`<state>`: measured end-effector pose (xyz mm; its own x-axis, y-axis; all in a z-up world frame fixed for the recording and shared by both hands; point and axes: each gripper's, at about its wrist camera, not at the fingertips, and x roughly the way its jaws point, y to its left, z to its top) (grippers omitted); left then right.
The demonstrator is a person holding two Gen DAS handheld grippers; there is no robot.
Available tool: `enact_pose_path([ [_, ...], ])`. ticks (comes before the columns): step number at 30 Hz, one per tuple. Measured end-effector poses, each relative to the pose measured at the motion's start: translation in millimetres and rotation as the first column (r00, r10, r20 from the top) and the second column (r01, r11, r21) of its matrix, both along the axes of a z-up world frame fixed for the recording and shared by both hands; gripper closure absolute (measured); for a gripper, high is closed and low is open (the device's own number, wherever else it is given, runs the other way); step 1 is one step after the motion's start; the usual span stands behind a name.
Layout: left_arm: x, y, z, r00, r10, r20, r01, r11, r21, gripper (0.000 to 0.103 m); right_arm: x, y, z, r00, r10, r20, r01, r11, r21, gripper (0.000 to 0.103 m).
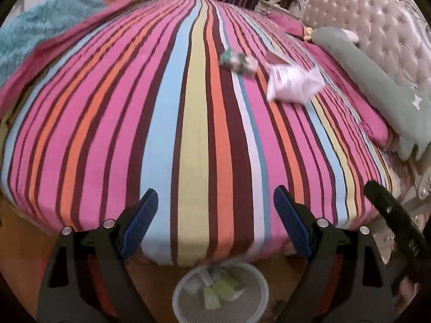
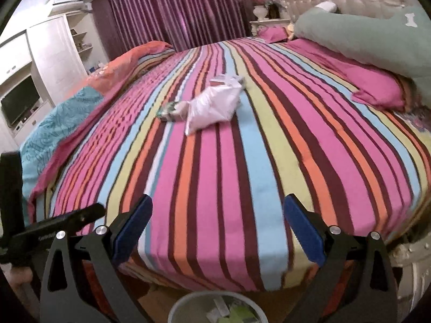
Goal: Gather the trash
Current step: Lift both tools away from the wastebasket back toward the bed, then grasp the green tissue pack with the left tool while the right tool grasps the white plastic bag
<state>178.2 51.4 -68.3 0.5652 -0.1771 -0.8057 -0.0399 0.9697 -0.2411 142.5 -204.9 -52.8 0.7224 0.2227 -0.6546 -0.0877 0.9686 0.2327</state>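
Observation:
A crumpled white plastic bag [image 1: 295,84] [image 2: 214,106] lies on the striped bed [image 1: 188,134] [image 2: 242,175], far from both grippers. Beside it sits a small green-and-white wrapper [image 1: 237,60] [image 2: 169,111]. A flat white packet [image 2: 226,79] lies just behind the bag. On the floor below the bed's near edge stands a white bin [image 1: 183,293] [image 2: 177,306] holding yellow-green and white scraps. My left gripper [image 1: 215,212] is open and empty above the bin. My right gripper [image 2: 218,220] is also open with nothing between its blue pads.
A grey-green long pillow [image 1: 377,86] [image 2: 363,35] and pink pillows [image 2: 377,88] lie along the tufted headboard [image 1: 377,21]. A teal and orange quilt [image 1: 40,32] [image 2: 54,126] is bunched at the bed's left side. Purple curtains [image 2: 175,10], a white cabinet with a TV [image 2: 20,103].

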Motion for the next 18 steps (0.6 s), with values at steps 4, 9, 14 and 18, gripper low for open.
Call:
enact_pose_path([
  [4,36,0,9,1.0,-0.007,0.01,0.007,1.0,0.013,0.018,24,8,2,1.0,0.011,0.004,-0.01,1.0,-0.026,0.01],
  [9,73,-1,12,1.0,-0.002,0.001,0.002,1.0,0.007,0.018,50,13,-2,1.0,0.019,-0.015,-0.019,1.0,-0.02,0.01],
  [14,105,-5,10,1.0,-0.01,-0.006,0.01,1.0,0.003,0.018,75,24,-5,0.999,0.045,-0.021,-0.046,0.998,-0.054,0.01],
  [18,129,-9,7,1.0,-0.016,-0.016,0.016,1.0,0.01,0.018,93,33,-7,0.998,0.059,-0.021,-0.06,0.996,-0.066,0.01],
])
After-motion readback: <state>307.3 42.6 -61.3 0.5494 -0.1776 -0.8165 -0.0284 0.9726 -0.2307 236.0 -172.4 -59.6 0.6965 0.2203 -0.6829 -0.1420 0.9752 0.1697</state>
